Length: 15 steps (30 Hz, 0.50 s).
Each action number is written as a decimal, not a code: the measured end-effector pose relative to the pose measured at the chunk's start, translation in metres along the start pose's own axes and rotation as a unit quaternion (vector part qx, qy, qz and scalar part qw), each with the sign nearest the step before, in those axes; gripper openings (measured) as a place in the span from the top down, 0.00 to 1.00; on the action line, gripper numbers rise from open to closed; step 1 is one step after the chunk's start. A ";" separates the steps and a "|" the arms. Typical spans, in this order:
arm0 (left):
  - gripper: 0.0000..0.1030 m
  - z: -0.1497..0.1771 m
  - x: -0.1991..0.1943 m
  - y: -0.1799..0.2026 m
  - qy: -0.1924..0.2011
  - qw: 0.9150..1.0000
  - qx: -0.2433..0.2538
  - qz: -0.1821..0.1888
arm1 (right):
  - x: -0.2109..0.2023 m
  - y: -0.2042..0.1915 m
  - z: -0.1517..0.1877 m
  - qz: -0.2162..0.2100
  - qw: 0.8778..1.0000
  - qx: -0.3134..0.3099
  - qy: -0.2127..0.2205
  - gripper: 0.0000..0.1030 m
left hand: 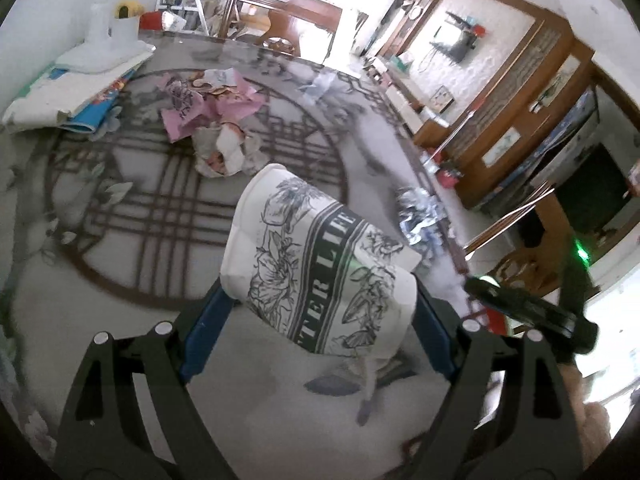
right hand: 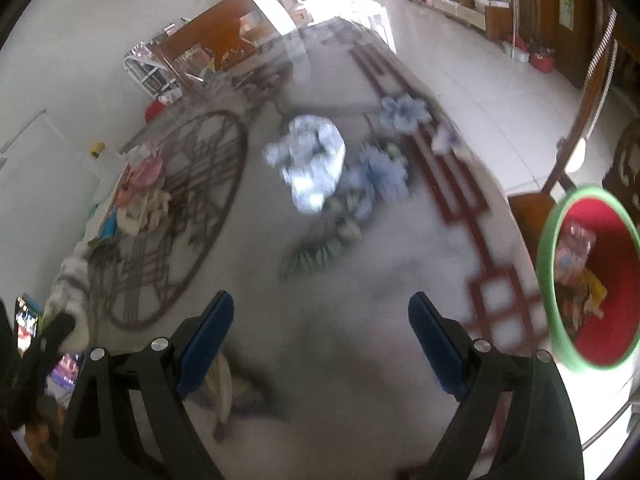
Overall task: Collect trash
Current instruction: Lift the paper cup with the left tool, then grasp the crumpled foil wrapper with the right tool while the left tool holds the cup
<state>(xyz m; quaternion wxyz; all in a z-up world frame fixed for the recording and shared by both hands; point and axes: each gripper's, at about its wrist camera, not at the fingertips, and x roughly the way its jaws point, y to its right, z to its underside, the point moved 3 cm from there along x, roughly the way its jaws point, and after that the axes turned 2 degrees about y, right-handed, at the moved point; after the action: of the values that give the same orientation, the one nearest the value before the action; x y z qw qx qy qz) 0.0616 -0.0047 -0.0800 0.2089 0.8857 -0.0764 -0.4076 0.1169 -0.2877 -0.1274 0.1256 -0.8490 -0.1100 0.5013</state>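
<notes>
My left gripper [left hand: 320, 308] is shut on a crushed white paper cup [left hand: 316, 264] with a floral print, held above the patterned glass table [left hand: 140, 248]. A pile of pink and white crumpled paper [left hand: 216, 116] lies further back on the table. Crumpled silver foil [left hand: 420, 216] lies near the table's right edge; it also shows in the right wrist view [right hand: 312, 160], blurred. My right gripper [right hand: 320, 320] is open and empty above the table. A red bin with a green rim [right hand: 588, 280] stands off the table's right edge with trash inside.
A stack of papers and a blue booklet [left hand: 72, 96] lies at the table's left side with a white container [left hand: 116, 32] behind. Wooden chairs [right hand: 528, 208] stand beside the table. The right gripper's body [left hand: 528, 308] shows at the right.
</notes>
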 end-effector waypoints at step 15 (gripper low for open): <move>0.19 0.000 0.008 -0.002 -0.007 0.999 -0.022 0.021 | 0.086 -0.003 -0.089 0.059 0.997 0.058 0.002 0.16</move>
<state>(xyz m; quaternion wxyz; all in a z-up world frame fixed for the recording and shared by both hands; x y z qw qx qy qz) 0.0669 -0.0056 -0.0861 0.2367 0.8759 -0.0876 -0.4113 0.2352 -0.2676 -0.1556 0.1447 -0.8461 -0.0299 0.5121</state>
